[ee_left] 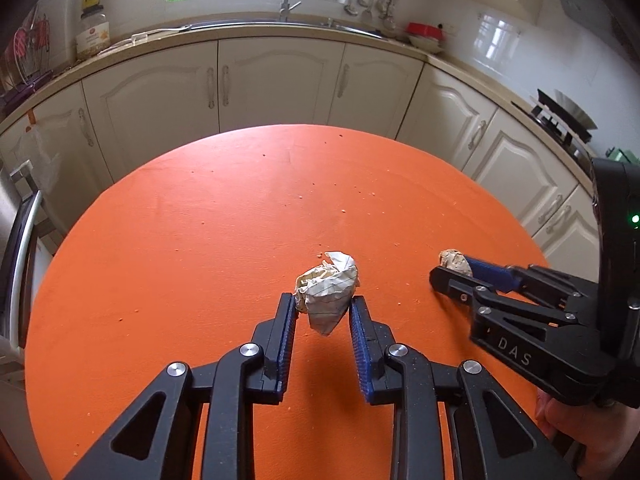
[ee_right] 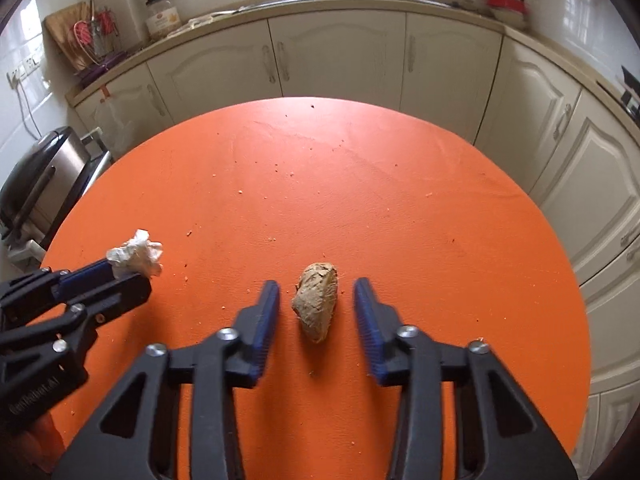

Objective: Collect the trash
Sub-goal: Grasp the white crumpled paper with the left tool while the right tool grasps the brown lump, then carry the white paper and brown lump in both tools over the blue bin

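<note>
Paper wad pinched in L claw; R claw open astride brown wad, part-hidden in L view

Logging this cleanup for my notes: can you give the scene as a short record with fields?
surface: round orange table, scattered crumbs
left tongs: closed on crumpled lined paper
right tongs: open, astride brown crumpled wad lying on the table, pads not touching it
backdrop: cream kitchen cabinets
</note>
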A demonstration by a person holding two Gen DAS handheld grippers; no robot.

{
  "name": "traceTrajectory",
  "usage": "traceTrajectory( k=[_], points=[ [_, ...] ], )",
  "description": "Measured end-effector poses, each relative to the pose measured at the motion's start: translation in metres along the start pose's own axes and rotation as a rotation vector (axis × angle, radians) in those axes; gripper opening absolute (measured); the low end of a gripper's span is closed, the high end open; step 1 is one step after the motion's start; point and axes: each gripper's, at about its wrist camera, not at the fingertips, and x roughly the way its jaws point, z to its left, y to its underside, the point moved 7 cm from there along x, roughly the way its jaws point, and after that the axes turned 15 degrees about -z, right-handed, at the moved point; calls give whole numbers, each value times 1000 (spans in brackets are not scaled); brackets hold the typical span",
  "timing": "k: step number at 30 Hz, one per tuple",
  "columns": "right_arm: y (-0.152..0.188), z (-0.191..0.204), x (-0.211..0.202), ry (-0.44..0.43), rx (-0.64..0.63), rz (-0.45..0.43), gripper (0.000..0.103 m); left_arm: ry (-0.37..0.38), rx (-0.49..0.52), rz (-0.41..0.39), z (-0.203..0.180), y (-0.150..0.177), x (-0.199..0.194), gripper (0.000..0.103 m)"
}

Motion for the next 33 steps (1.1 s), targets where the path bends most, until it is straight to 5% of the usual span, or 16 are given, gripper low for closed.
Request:
traceTrajectory(
  k=[18, 33],
  points=[
    [-6, -2, -137, -40, 32, -177, 20, 71, 50, -160, -67, 18, -105, 23],
    [0, -72, -301, 74, 102, -409, 20, 267, 176, -261, -158, 83, -249, 23]
  ],
)
